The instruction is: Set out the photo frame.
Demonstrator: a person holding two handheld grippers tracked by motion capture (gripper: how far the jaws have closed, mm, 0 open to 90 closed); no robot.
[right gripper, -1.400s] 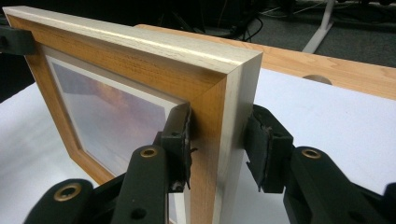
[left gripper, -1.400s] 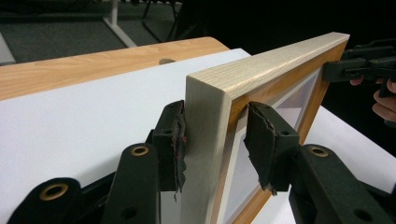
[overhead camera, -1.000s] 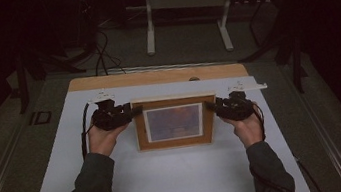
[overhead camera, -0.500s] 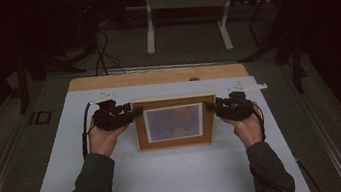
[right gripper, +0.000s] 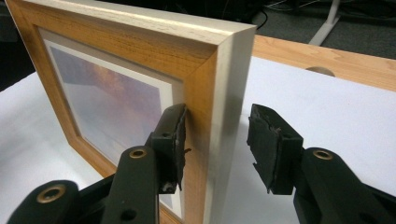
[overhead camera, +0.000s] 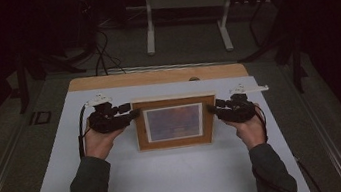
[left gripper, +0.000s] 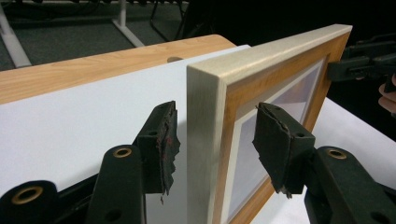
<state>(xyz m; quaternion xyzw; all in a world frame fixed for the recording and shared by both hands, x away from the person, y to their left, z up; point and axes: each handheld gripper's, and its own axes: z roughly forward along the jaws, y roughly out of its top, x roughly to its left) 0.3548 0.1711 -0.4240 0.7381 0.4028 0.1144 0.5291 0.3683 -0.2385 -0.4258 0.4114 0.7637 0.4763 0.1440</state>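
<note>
frame set down, grip coming off

we have the picture frame (overhead camera: 176,121) standing or leaning on the white sheet (overhead camera: 170,182) that covers the tabletop, toward its far edge and about midway between the left and right edges; whether it stands by itself we cannot tell. our left gripper (overhead camera: 131,114) is at the frame's left side and our right gripper (overhead camera: 212,109) at its right side.

in the left gripper view our left gripper (left gripper: 215,140) has just been opening: the frame's pale edge (left gripper: 205,140) sits between the jaws, and both pads stand clear of it. in the right gripper view our right gripper (right gripper: 215,140) has just been opening as well; its outer pad is plainly off the wood, while its inner pad (right gripper: 180,135) lies just beside or touching the frame's front.

we judge the placing as done and the release nearly so. what is left is to draw both grippers away sideways without nudging the frame.
</note>
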